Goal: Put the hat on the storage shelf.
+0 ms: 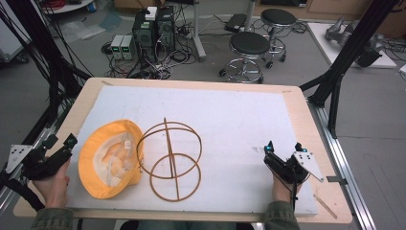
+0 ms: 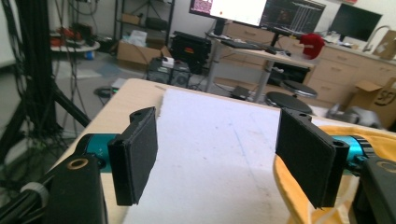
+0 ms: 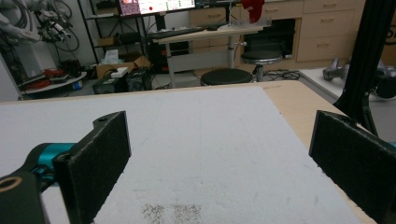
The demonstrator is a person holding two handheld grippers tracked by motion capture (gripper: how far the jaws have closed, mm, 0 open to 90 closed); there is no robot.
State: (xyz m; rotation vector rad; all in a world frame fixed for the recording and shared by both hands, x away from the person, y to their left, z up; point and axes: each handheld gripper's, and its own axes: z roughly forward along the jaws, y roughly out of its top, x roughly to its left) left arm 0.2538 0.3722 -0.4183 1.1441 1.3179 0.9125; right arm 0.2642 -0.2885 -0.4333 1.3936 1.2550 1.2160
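A yellow bucket hat [image 1: 111, 158] lies upside down at the left of the white mat [image 1: 220, 115], its pale lining facing up. Right beside it stands a brown wire hat stand [image 1: 170, 158] made of rings and a central post. My left gripper [image 1: 60, 147] rests at the table's left edge, just left of the hat, open with nothing between its jaws. In the left gripper view the hat's brim [image 2: 299, 196] shows beside the right jaw. My right gripper [image 1: 283, 147] sits near the front right of the mat, open and empty.
The mat covers most of a wooden table [image 1: 297, 103]. Beyond the far edge are two black stools [image 1: 249, 48], computer boxes [image 1: 153, 28] and tangled cables. Black frame posts [image 1: 349, 48] rise at the right, and more at the left.
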